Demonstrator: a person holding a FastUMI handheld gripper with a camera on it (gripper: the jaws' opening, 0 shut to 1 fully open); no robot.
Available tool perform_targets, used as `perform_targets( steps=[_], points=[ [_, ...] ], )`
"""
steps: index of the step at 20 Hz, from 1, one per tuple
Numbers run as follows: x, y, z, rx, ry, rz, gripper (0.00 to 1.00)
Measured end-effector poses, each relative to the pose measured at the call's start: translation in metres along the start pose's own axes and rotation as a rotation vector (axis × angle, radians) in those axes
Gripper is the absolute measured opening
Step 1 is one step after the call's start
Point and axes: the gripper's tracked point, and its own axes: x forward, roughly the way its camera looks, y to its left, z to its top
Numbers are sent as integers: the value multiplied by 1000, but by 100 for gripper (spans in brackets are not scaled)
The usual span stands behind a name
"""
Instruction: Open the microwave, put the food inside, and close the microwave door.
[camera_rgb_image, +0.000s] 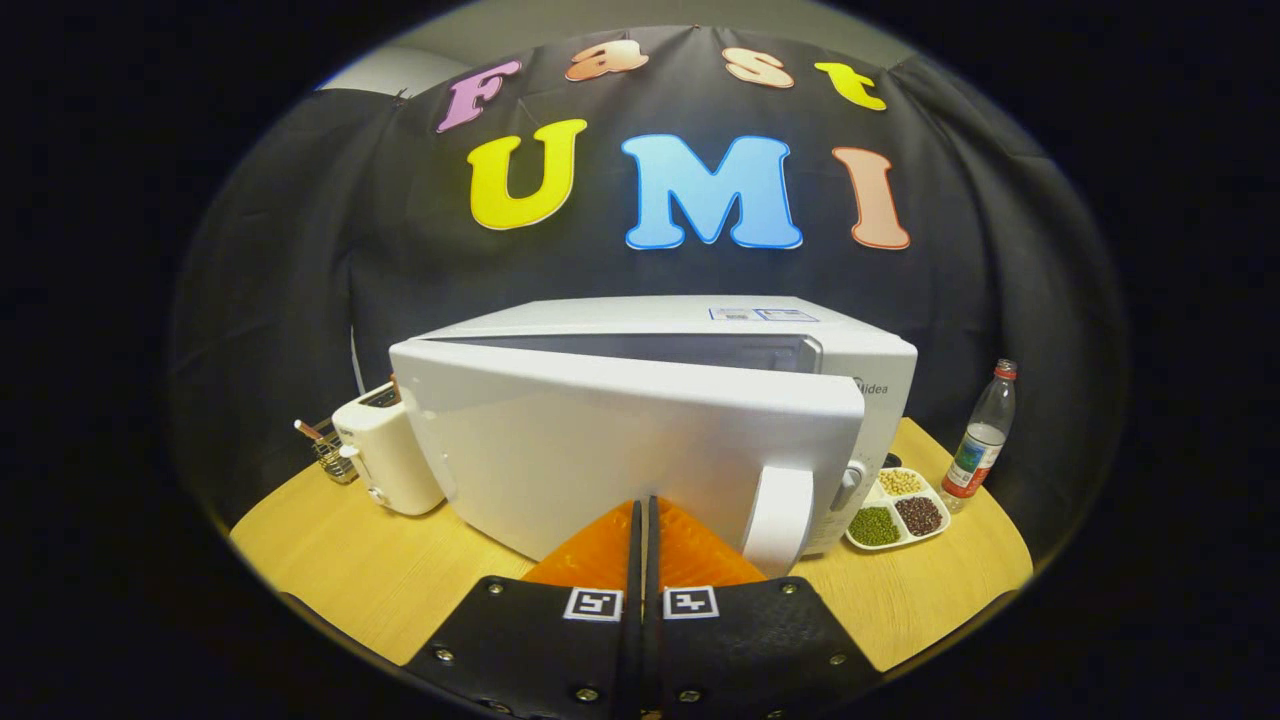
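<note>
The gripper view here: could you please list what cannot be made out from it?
- Microwave cavity: the nearly shut door hides it, so whether food is inside cannot be told.
- Gripper: fingers together, tips at the door; whether they touch it is unclear.
- Table behind the microwave: hidden by its body.
- Basket contents: partly behind the toaster, too small.
- Bottle label: too small.

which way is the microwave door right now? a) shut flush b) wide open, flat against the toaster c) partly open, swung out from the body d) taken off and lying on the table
c: the microwave door stands ajar, with a gap to the microwave along its top edge; the gripper sits just in front of it, jaws closed together.
</note>
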Motion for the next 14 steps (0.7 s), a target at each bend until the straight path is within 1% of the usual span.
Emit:
perform_targets(
  steps=[6, 8, 11, 14],
  points=[
    [35, -14, 19, 29, -16, -89, 1],
    [38, -16, 20, 30, -17, -120, 1],
    [40, -16, 20, -19, -35, -170, 3],
    [49, -20, 27, 32, -33, -187, 4]
  ],
)
